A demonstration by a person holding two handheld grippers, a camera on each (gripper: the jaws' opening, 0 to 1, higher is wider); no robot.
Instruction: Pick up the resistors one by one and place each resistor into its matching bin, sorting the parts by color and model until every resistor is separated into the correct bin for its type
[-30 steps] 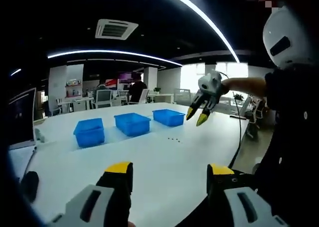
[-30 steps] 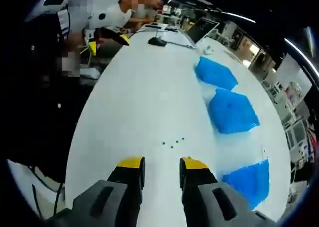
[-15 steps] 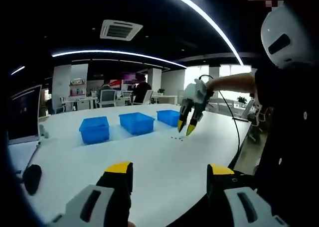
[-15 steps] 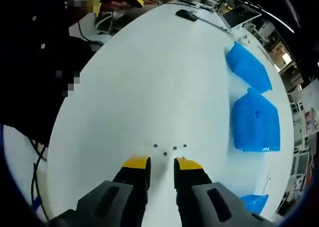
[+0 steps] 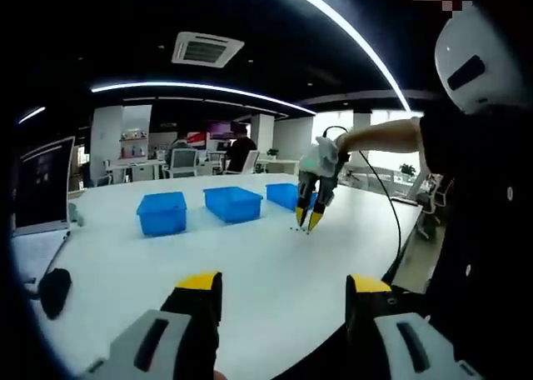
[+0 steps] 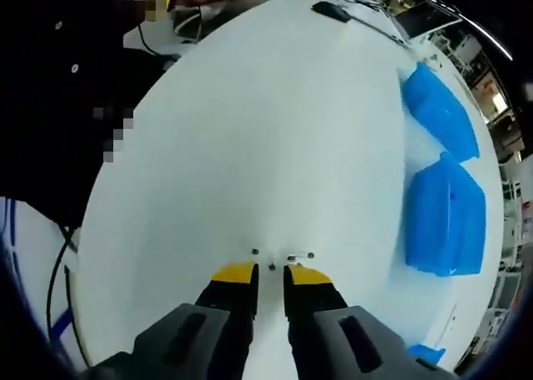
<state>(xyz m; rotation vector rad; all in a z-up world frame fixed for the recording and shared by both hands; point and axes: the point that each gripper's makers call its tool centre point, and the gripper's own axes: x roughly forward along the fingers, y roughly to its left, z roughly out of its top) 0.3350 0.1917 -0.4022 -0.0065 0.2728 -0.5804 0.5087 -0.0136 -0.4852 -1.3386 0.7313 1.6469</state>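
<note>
sorting looks barely begun: the resistors (image 6: 271,267), tiny dark specks, lie loose on the white table (image 6: 250,130), just ahead of the right gripper (image 6: 260,273), whose jaws stand slightly apart with nothing between them. the left gripper (image 5: 283,284) hangs back, jaws wide apart and empty. three blue bins (image 5: 233,203) sit in a row beyond; their contents cannot be told.

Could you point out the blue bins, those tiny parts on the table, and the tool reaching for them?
Blue bin (image 5: 163,212): left gripper view, front wall.
Tiny parts (image 6: 271,267): right gripper view, one dark speck.
Right gripper (image 5: 306,222): left gripper view, between its yellow fingertips.
</note>
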